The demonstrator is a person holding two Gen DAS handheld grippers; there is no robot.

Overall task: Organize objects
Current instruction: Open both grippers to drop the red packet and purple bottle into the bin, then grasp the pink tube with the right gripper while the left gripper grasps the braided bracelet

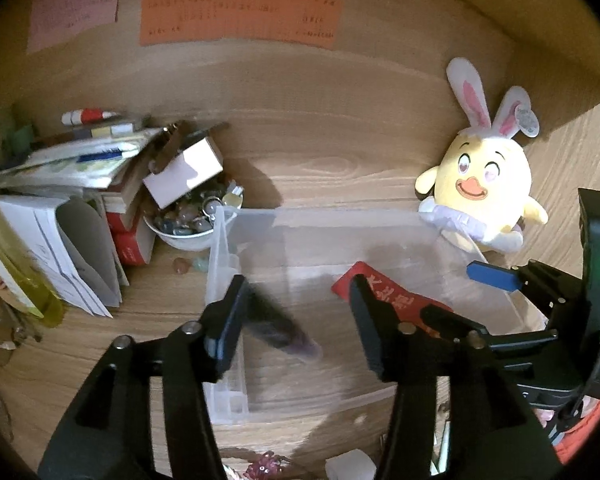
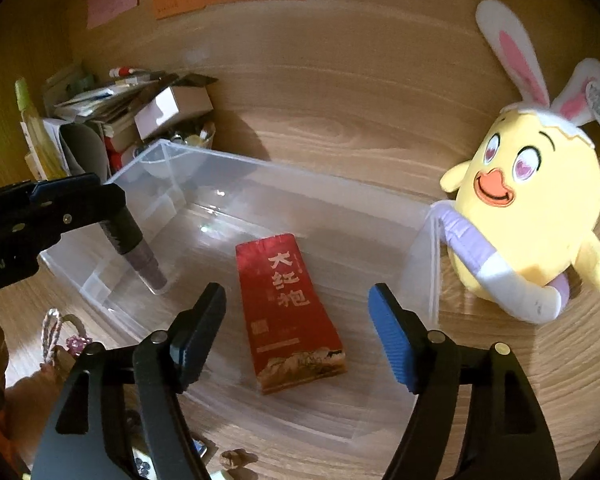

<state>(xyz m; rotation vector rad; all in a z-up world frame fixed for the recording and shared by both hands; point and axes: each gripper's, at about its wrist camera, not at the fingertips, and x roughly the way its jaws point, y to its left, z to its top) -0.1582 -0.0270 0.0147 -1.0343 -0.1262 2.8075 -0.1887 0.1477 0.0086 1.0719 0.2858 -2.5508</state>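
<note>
My right claw (image 2: 296, 336) hangs wide over the red packet (image 2: 290, 312) lying flat in the clear bin (image 2: 148, 168). My left claw (image 1: 296, 320) stands parted, a dark tube (image 2: 140, 252) just off its fingers, tilted in the bin's corner.

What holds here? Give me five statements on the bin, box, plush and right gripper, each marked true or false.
1. The red box lies inside the clear bin. True.
2. The plush chick sits inside the bin. False: it is outside, by the bin's right corner.
3. The right gripper has its jaws clamped on the red box. False: they stand open above it.
4. A white bowl of small stones sits beyond the bin's far-left corner. True.
5. The bin holds only the plush. False: it holds the red box.
</note>
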